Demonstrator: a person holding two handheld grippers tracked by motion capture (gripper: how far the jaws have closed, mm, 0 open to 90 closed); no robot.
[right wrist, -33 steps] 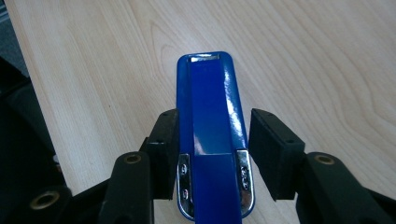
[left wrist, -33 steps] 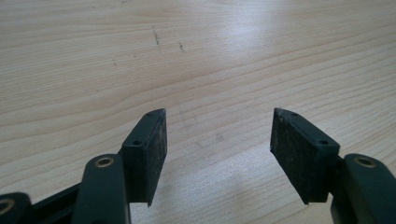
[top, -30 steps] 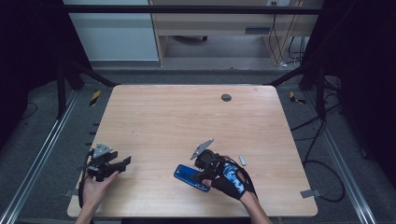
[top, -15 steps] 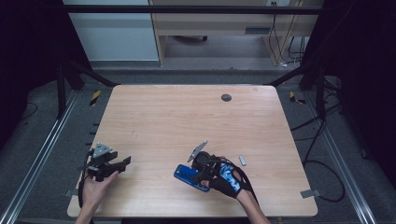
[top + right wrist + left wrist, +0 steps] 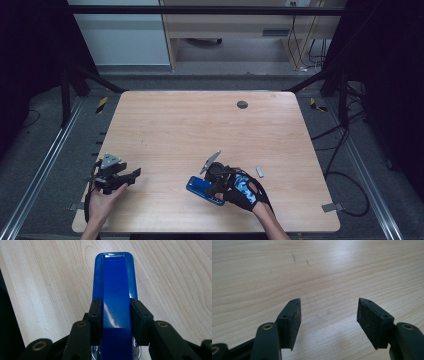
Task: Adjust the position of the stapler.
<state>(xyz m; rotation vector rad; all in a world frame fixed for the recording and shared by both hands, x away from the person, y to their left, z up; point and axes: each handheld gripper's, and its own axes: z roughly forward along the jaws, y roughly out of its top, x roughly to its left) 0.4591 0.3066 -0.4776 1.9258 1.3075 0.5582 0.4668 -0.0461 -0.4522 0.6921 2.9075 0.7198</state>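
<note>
The right gripper [image 5: 113,322] has its jaws on both sides of a blue stapler [image 5: 114,287]; the jaws have just been closing, and in the right gripper view both pads look pressed against the long sides of the stapler, approx. at its back half, so I judge the grasp as made or nearly made. The stapler lies flat on the wooden table [image 5: 190,130], near the front edge and a bit right of the middle, w/ its metal nose pointing away from the gripper. In the high view the right hand [image 5: 242,187] is low over the stapler [image 5: 202,187], which seems not lifted yet: it looks to rest on the wood. The left gripper [image 5: 328,315] is apart, near the front left corner of the table, jaws wide and nothing between them, just bare wood below. A small grey piece [image 5: 259,171] lies just beside the right hand, and a dark round spot [image 5: 242,104] is far at the back of the table. So the reach & the closing seem done; what is left, as I judge, is the lift and whatever comes after, e.g. moving the stapler or passing it to the free left gripper.
</note>
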